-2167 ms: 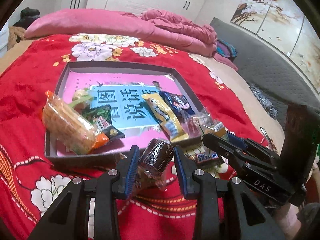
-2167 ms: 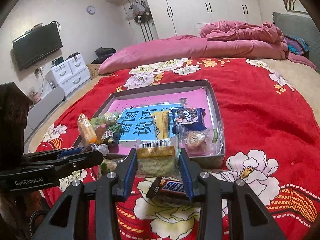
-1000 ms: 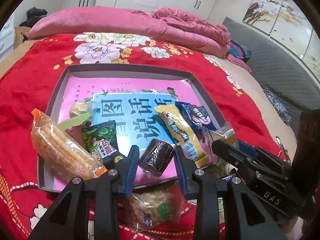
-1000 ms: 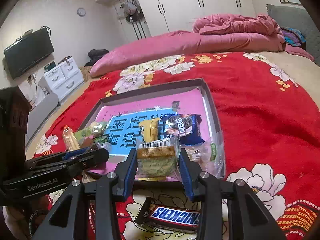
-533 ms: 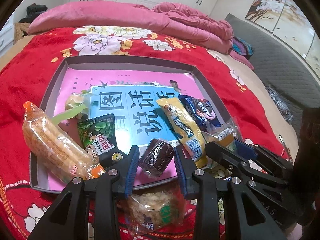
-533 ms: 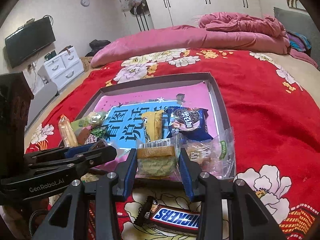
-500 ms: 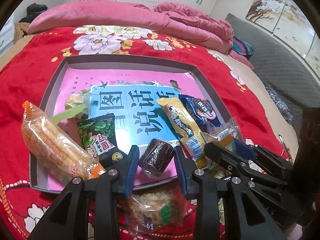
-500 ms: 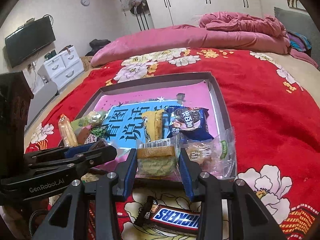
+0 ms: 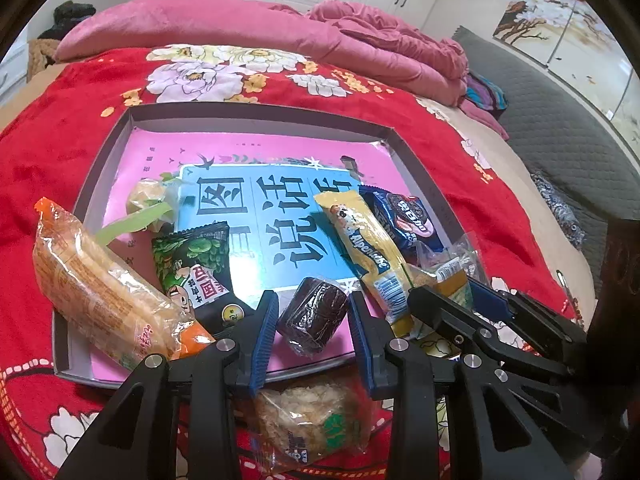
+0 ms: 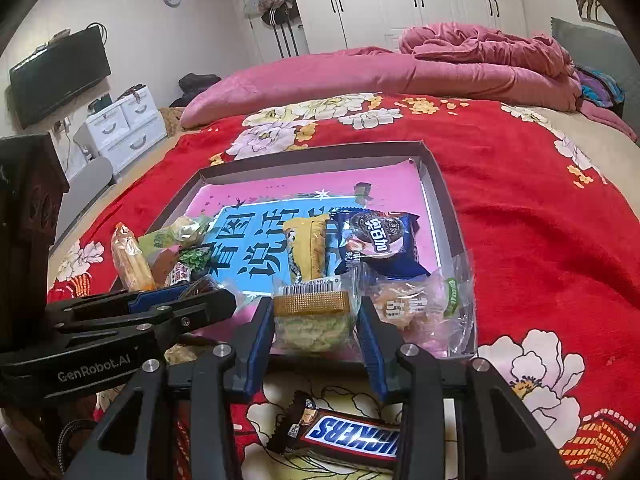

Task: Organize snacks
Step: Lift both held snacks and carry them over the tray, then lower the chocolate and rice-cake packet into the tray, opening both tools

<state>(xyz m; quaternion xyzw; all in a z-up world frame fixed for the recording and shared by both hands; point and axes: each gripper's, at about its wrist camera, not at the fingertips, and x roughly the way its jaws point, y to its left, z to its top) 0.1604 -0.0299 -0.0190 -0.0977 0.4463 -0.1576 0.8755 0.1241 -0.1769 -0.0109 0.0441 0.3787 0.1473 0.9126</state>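
The left gripper (image 9: 313, 316) pinches a dark wrapped cake (image 9: 313, 315); the right gripper (image 10: 316, 326) clamps a clear cracker packet (image 10: 314, 322), both seemingly above the tray (image 9: 256, 120) edge. Early release may drop either outside.

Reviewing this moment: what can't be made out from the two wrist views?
- Snickers bar: right wrist view, its right end is hidden behind the right gripper.
- Rice cracker pack: left wrist view, partly covered by the left gripper.
- Snack under the clear wrapper: left wrist view, the right gripper's fingers cover it.
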